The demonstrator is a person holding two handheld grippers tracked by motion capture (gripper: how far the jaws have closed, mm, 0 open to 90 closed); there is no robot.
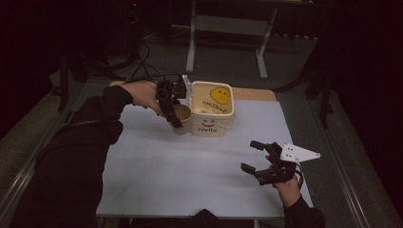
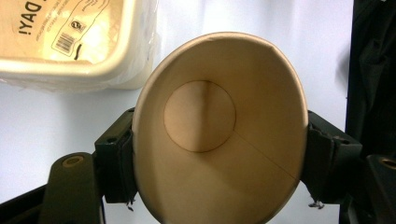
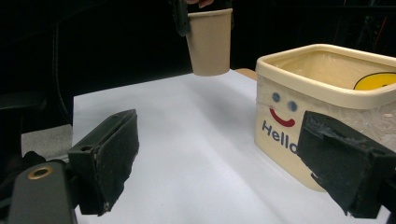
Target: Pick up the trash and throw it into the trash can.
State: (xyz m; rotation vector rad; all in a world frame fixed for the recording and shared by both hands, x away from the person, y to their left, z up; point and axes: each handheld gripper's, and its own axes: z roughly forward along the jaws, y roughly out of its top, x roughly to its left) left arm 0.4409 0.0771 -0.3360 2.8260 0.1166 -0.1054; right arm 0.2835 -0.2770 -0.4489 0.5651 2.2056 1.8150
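L gripper (image 2: 219,158) grips paper cup (image 2: 219,130), R gripper (image 3: 224,163) empty

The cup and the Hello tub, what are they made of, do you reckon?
The cup looks like matte brown paper: a glued seam runs down its wall, and the left gripper squeezes its rim oval. The tub seems to be glossy cream plastic, with a smooth moulded rim and printed face, though I can't be certain.

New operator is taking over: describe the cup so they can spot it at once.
Find the cream tub marked Hello at the far side of the white table. The cup is right beside it, clamped in the left gripper: plain tan paper, empty, no print.
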